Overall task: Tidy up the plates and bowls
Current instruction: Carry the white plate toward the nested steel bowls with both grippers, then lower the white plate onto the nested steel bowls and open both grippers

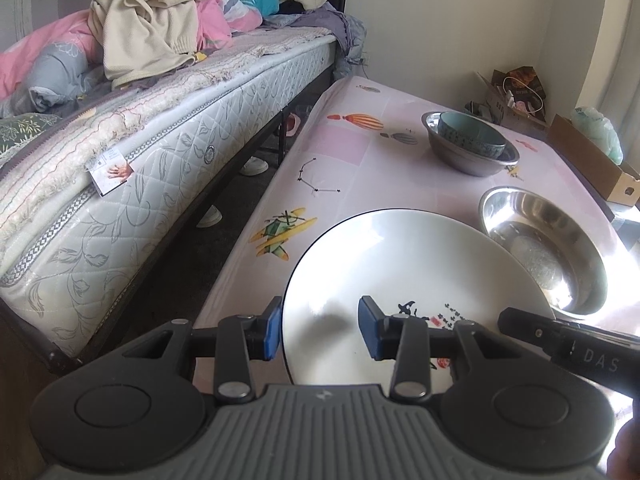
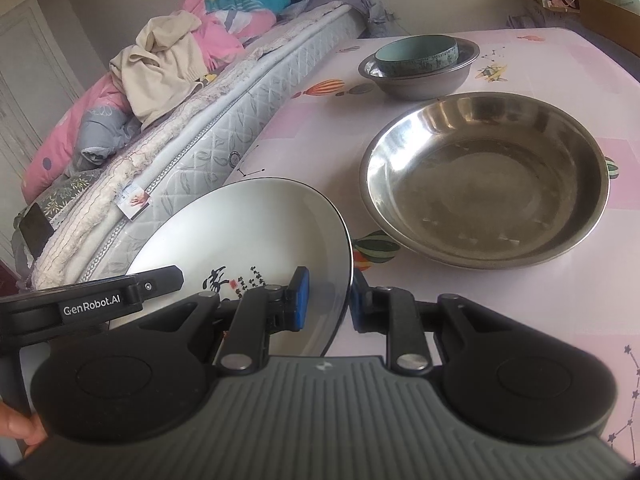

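Observation:
A white plate [image 1: 400, 256] with a black rim and ink drawing sits at the near edge of the pink table [image 1: 360, 152]. My left gripper [image 1: 320, 330] straddles its left rim, one blue pad outside and one on the inner face, shut on it. In the right wrist view the same plate [image 2: 240, 224] is tilted, and my right gripper [image 2: 329, 298] is shut on its right rim. A wide steel bowl [image 2: 480, 184] stands empty just right of the plate. Farther back, a teal bowl [image 2: 416, 54] rests inside a smaller steel bowl [image 2: 420, 84].
A bed [image 1: 160, 152] piled with clothes and bedding runs along the table's left side, with a narrow gap of floor between. A cardboard box [image 1: 592, 160] and bags stand past the table's far right corner. A hand [image 2: 20, 424] holds the left gripper's handle.

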{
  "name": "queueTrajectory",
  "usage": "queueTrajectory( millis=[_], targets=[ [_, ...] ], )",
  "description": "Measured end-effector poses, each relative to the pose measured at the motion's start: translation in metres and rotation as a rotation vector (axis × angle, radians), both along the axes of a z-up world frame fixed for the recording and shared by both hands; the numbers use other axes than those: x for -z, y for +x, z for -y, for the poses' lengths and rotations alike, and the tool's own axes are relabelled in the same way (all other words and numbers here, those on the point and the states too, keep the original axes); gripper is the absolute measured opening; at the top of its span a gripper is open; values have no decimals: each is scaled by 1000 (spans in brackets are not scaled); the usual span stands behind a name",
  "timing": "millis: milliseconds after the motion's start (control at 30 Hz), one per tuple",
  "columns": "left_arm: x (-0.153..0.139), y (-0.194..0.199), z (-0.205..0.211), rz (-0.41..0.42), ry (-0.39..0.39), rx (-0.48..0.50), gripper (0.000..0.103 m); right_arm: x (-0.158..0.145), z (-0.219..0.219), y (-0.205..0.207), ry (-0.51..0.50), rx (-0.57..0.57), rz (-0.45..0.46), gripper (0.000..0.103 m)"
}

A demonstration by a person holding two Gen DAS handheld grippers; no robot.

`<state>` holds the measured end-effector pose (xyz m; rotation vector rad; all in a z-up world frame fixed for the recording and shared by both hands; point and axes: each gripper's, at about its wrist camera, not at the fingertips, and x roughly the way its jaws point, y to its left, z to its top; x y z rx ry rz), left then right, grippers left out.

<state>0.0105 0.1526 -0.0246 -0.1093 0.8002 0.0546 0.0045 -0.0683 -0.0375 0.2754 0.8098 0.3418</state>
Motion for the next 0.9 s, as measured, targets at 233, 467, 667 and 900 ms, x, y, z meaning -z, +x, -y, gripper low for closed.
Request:
queueTrajectory(
  millis=[233, 467, 667, 900],
  targets=[
    [-9, 1, 6, 25, 0, 6, 40, -10, 4, -2, 7, 12, 17, 21],
    [-17, 7, 16, 46, -3, 25, 40, -19, 14, -3, 14, 37, 36, 21],
    [-23, 17, 29, 64, -9, 53, 40, -25, 27, -1, 18, 67, 44, 21],
    [-27, 32, 55, 78, -20, 97, 40, -29, 50, 4, 15, 114, 51, 21]
  ],
)
